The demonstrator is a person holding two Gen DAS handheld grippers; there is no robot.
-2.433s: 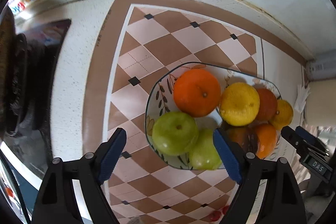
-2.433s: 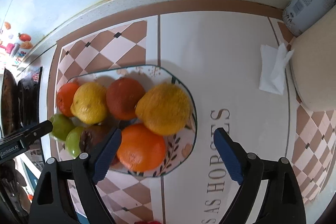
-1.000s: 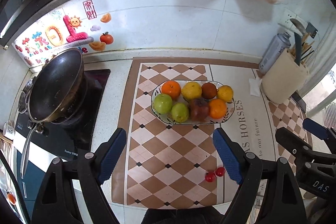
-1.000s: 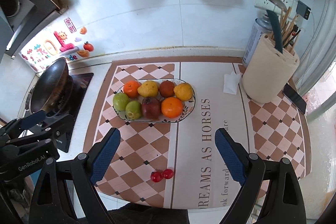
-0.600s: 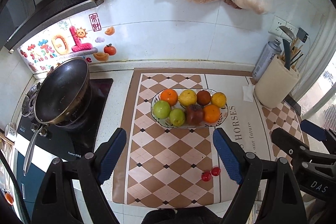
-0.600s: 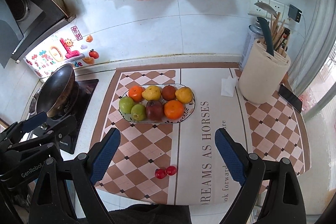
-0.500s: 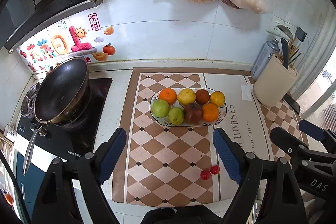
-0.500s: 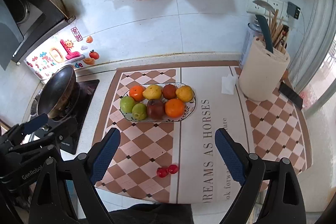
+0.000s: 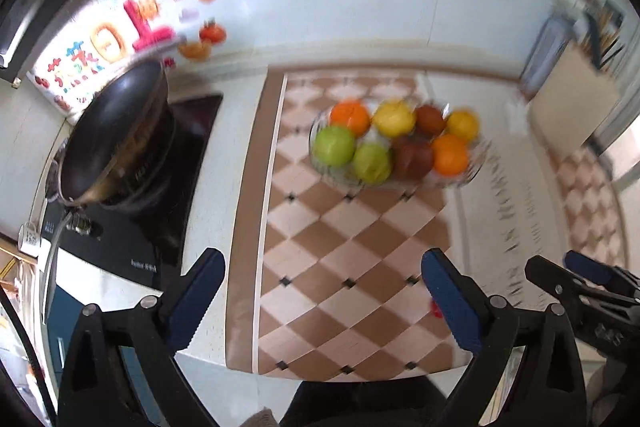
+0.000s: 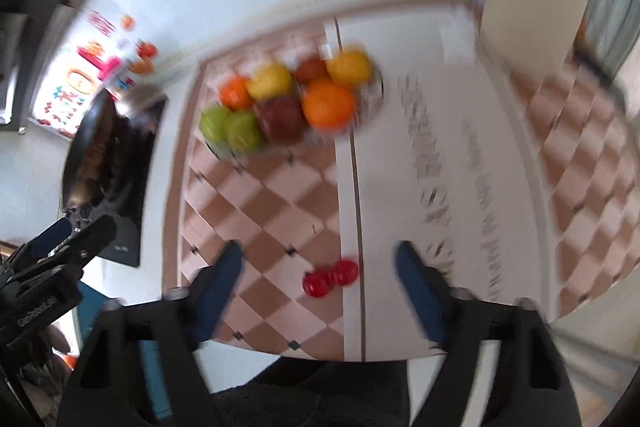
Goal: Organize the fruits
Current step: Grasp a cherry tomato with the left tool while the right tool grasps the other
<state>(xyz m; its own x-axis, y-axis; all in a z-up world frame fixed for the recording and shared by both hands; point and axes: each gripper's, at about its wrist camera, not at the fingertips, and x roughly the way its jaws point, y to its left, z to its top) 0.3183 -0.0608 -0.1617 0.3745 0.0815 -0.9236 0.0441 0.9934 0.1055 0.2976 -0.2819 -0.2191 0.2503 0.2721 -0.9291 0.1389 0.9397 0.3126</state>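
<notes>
Fingers of the left gripper (image 9: 323,293) and right gripper (image 10: 318,281) stand wide apart, holding nothing, above the worktop's (image 9: 236,163) near edge. The checkered mat (image 9: 352,251) lies bare between them and the fruit plate (image 10: 370,99) (blurred), which sits toward the back wall. Two small red fruits (image 10: 330,278) lie loose near the mat's front edge, between the right fingers.

Left gripper (image 9: 320,283) jaws wide apart, right gripper (image 10: 320,267) likewise

Both wrists high, facing down, sharing fruit plate (image 9: 476,163)
</notes>
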